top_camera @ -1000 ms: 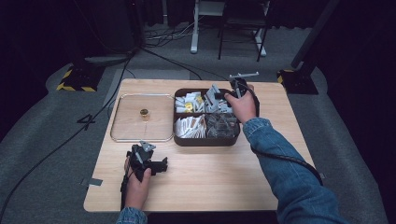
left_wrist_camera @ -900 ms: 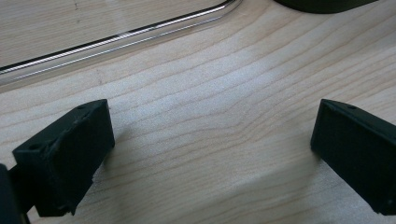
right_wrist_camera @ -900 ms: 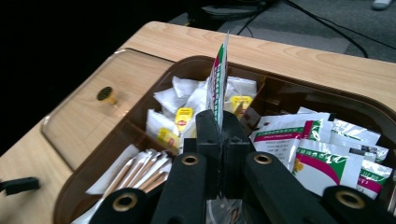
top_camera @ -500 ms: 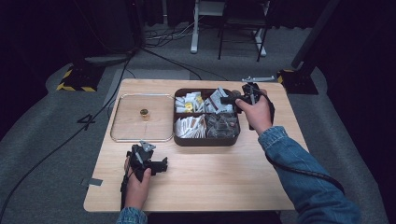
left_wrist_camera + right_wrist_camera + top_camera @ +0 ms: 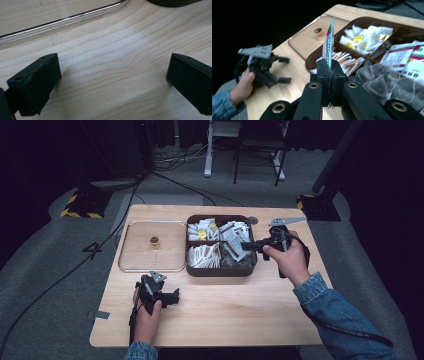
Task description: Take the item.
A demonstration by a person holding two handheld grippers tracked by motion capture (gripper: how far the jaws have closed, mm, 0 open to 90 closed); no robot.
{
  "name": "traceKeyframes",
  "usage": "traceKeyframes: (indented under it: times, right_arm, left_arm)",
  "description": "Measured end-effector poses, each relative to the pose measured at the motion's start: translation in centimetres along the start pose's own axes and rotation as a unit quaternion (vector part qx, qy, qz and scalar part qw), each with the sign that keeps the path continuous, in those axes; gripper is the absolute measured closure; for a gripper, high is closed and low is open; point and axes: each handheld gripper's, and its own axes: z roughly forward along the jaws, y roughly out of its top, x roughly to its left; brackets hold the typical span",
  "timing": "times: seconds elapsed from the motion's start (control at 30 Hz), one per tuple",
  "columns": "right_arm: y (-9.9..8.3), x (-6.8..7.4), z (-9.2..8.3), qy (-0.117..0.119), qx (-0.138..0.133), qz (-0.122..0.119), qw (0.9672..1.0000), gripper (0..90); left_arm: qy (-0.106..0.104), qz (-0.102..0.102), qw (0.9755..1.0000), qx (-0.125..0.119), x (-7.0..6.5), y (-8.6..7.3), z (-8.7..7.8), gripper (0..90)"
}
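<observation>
Grey carpet floor (image 5: pixel 50 245), dark surroundings

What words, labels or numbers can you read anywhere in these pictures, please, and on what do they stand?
"4": dark mark on the grey floor, left of the table.
Packet shut in the right hand-held gripper: red and green print, seen edge-on, unreadable.
Packets in the brown tray: red, green and yellow print, too small and blurred to read.
Nothing else carries text.

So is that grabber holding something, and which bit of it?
The right gripper pinches a flat packet by its bottom edge. The left gripper holds nothing.
</observation>
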Motion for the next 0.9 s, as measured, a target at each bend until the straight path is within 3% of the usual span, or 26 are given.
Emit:
traceKeyframes:
  times: [0.4,0.7,0.9]
  right_arm:
    - [-3.4,2.0,-1.8,0.013,0.036,-0.015,0.9991,89.3]
    - [-6.3,3.3,-1.9,0.004,0.038,-0.023,0.9990,89.3]
    - [-8.3,3.4,-1.6,-0.004,0.038,-0.018,0.9991,89.3]
  left_arm:
    - [0.000,0.001,1.0000,0.000,0.0,0.0,0.0,0.0]
    - [0.001,0.002,1.0000,0.000,0.0,0.0,0.0,0.0]
    - [0.002,-0.001,1.0000,-0.001,0.0,0.0,0.0,0.0]
